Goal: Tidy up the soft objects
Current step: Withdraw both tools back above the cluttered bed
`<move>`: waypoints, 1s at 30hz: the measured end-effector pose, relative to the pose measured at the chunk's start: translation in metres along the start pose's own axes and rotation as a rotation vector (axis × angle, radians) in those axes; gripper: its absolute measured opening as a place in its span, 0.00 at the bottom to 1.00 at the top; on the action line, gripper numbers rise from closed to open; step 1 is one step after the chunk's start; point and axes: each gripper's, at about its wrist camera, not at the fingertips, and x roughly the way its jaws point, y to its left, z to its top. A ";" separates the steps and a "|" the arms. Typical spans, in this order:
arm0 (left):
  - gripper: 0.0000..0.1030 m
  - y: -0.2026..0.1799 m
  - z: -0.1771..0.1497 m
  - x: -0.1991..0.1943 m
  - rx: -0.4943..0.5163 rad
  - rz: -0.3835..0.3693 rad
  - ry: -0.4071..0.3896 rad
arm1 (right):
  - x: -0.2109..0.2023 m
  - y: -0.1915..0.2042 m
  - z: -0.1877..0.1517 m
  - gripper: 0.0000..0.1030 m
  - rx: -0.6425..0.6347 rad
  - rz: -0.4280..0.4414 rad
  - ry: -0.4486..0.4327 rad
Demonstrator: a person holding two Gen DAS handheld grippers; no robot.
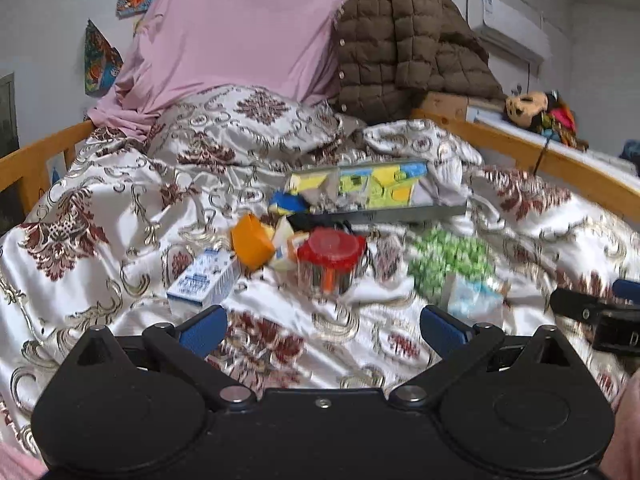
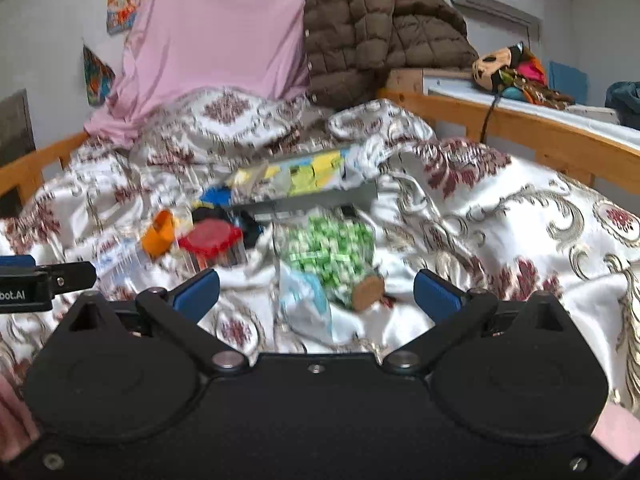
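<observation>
Small items lie in a cluster on a patterned white and maroon quilt (image 1: 100,216). I see a red-lidded clear jar (image 1: 330,258), an orange block (image 1: 250,240), a blue and white carton (image 1: 204,278), a green and white packet (image 1: 448,260) and a grey tray (image 1: 376,190) with colourful pieces. My left gripper (image 1: 322,326) is open and empty, hovering before the jar. My right gripper (image 2: 316,292) is open and empty, with the green packet (image 2: 332,250) and a pale blue packet (image 2: 306,304) between its fingers' line. Both views are blurred.
A pink sheet (image 1: 240,28) and a brown quilted jacket (image 1: 404,44) hang behind the bed. Wooden bed rails (image 1: 552,160) run along both sides. A plush toy (image 2: 508,66) lies on a ledge at the right. An air conditioner (image 1: 512,28) is on the wall.
</observation>
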 end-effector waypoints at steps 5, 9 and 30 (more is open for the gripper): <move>0.99 -0.001 -0.012 0.007 0.011 0.018 0.080 | 0.005 0.003 -0.004 0.99 -0.009 -0.016 0.067; 0.99 -0.002 -0.017 0.014 0.024 0.039 0.131 | 0.014 0.008 -0.007 0.99 -0.038 -0.019 0.119; 0.99 0.001 -0.026 0.026 0.032 0.112 0.231 | 0.042 0.018 -0.013 0.99 -0.102 -0.002 0.235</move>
